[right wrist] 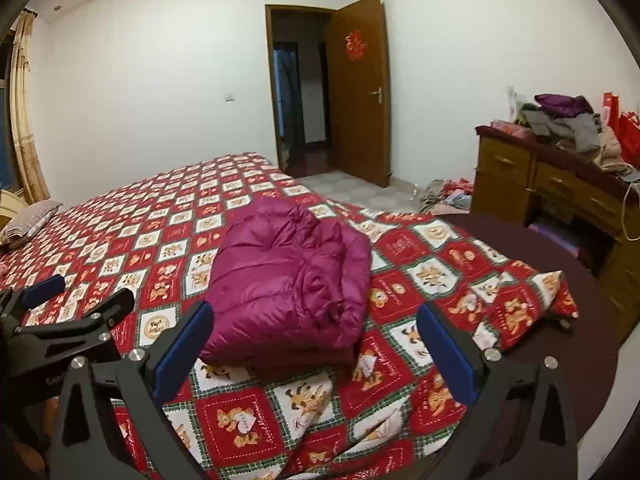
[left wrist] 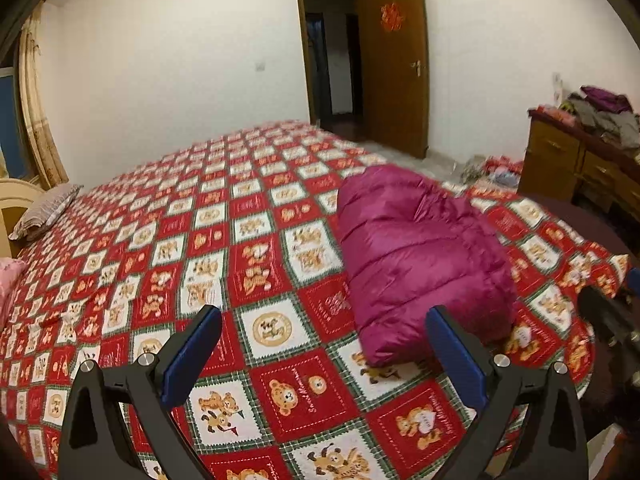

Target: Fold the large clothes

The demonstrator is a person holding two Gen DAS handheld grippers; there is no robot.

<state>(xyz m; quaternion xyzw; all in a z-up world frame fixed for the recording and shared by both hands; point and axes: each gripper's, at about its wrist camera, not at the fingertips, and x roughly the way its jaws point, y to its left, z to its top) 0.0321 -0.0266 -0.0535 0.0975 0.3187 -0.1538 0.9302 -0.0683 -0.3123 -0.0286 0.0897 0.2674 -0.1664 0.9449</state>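
- The left gripper (left wrist: pixel 324 354) hangs over the bear-patterned bedspread (left wrist: pixel 208 236), its blue fingers (left wrist: pixel 192 354) spread wide with nothing between them; it grasps nothing.
- The magenta puffer jacket (right wrist: pixel 288 280) lies on the bedspread near the bed's foot corner, already gathered into a thick, compact bundle with layered edges stacked at its near end. It sits just beyond and to the right of the left gripper.
- The right gripper (right wrist: pixel 316 350) is released too, fingers (right wrist: pixel 182 346) wide apart; the bundle's near edge shows between them in its own view, but the pads do not press on it.
- Judging from this, the fold on this jacket looks finished and both hands stand clear of it.
- Further right, a wooden dresser (right wrist: pixel 516 176) carries a heap of clothes (right wrist: pixel 568 120), and more lie on the floor beside it.
- The next move likely calls for fetching another large garment from there and spreading it flat on the open bedspread.
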